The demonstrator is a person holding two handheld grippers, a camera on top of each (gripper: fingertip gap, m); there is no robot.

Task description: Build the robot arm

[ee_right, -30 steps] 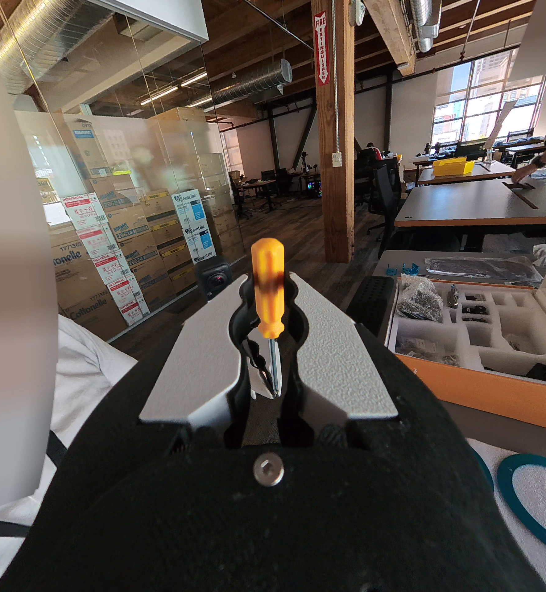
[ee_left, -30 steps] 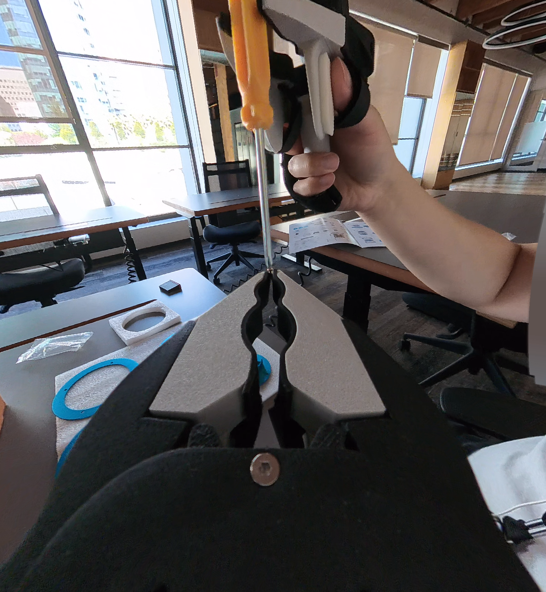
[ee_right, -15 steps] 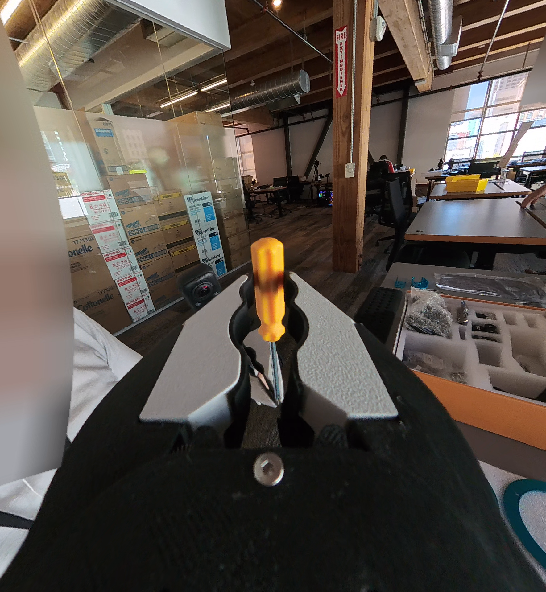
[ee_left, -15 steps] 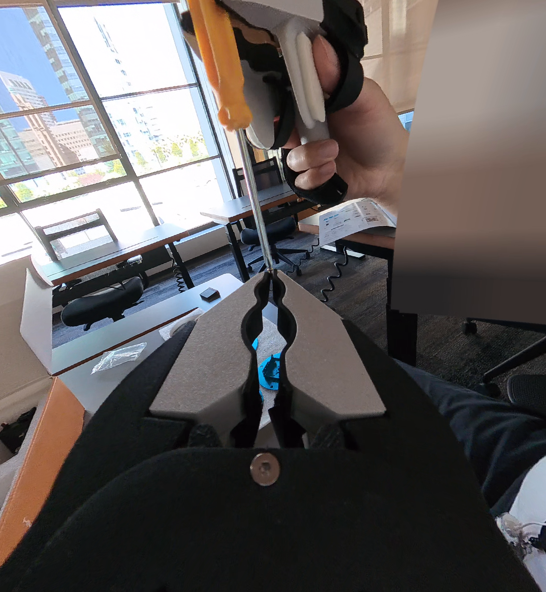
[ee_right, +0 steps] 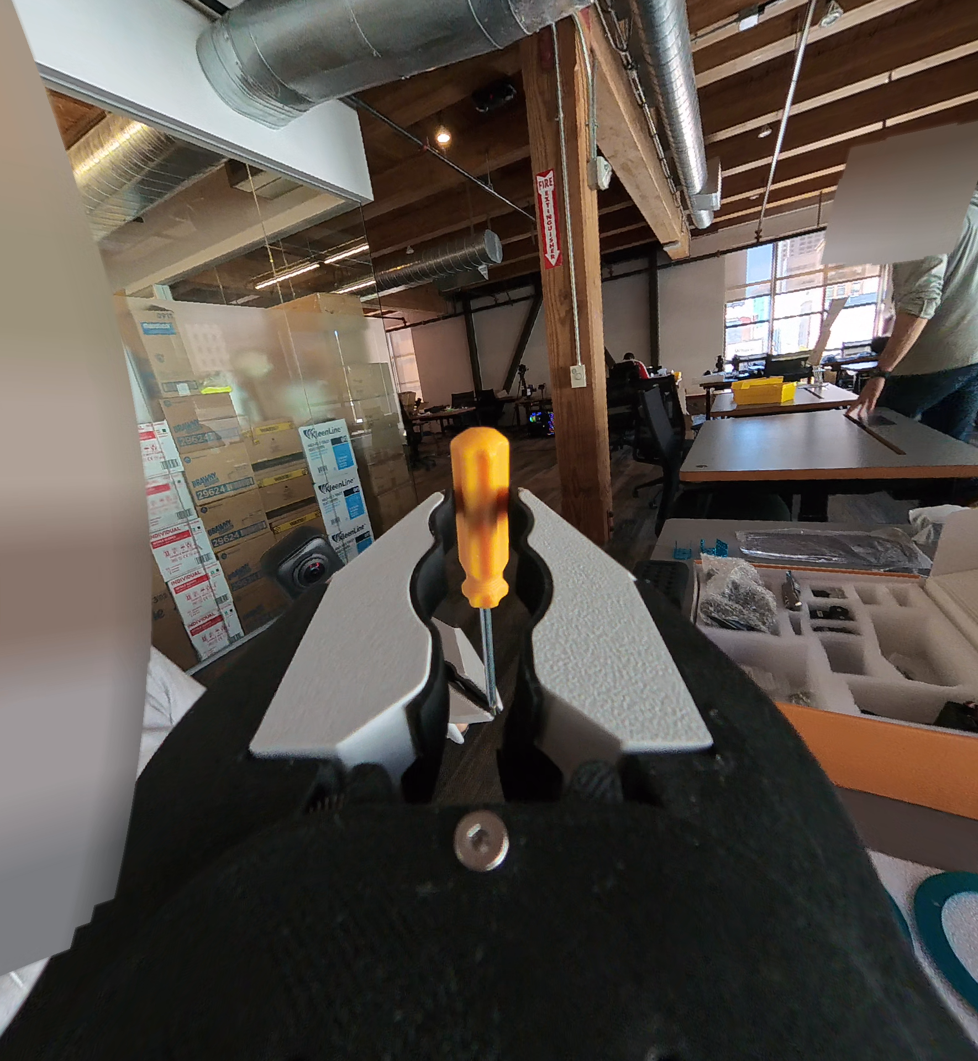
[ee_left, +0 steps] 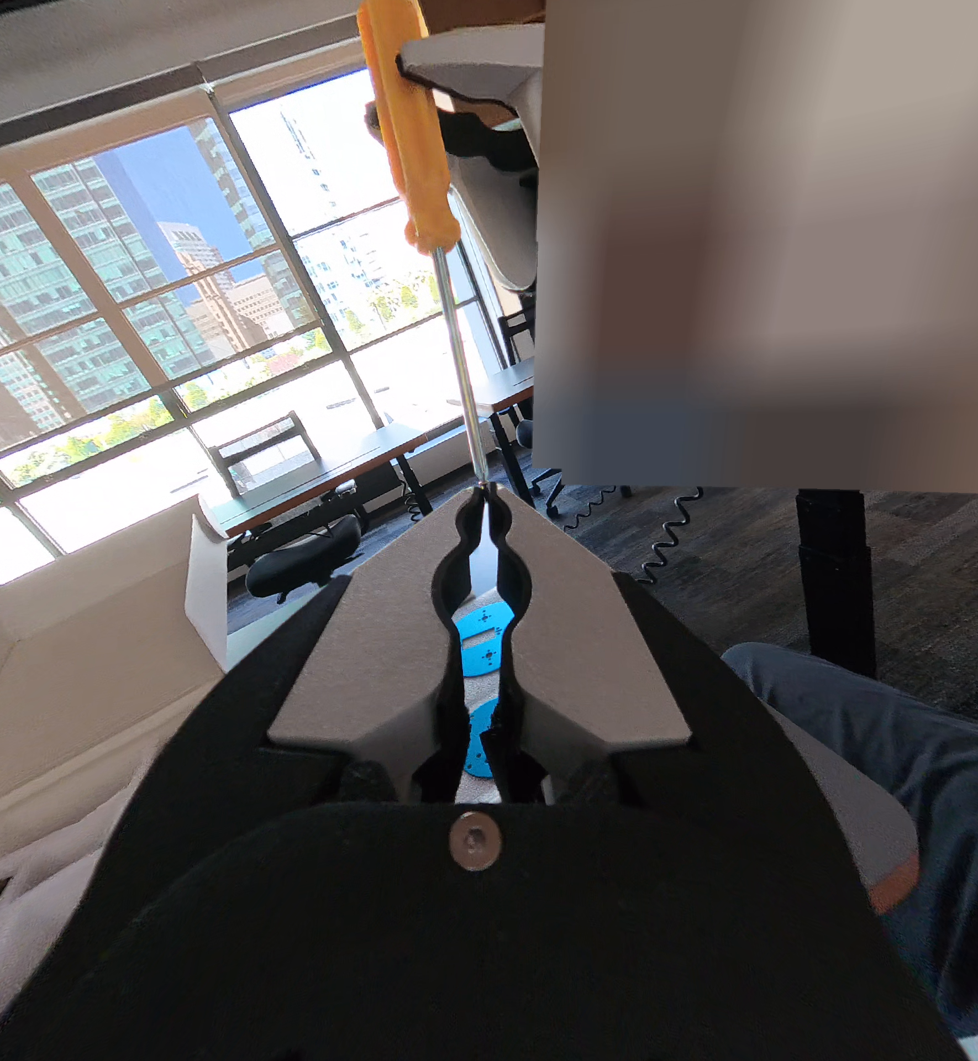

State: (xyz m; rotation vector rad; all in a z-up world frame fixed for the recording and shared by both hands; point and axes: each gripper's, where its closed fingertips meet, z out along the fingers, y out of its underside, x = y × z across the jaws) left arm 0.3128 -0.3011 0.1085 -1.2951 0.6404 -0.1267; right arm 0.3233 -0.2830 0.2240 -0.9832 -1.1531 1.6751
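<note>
Both views tilted upward, right gripper (ee_right: 482, 519) clamping screwdriver (ee_right: 481, 517), left gripper (ee_left: 484, 499) pinching its tip, foam-lined box (ee_right: 877, 763) holding parts.

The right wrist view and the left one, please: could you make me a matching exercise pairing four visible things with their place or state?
Things:
1. screwdriver
2. left gripper
3. foam-lined box
4. yellow bin

Places or states:
A. on a far desk
B. open, right of the right gripper
C. orange handle clamped in the right gripper
D. tips closed at the screwdriver's metal tip

Pairs: 1-C, 2-D, 3-B, 4-A
</note>
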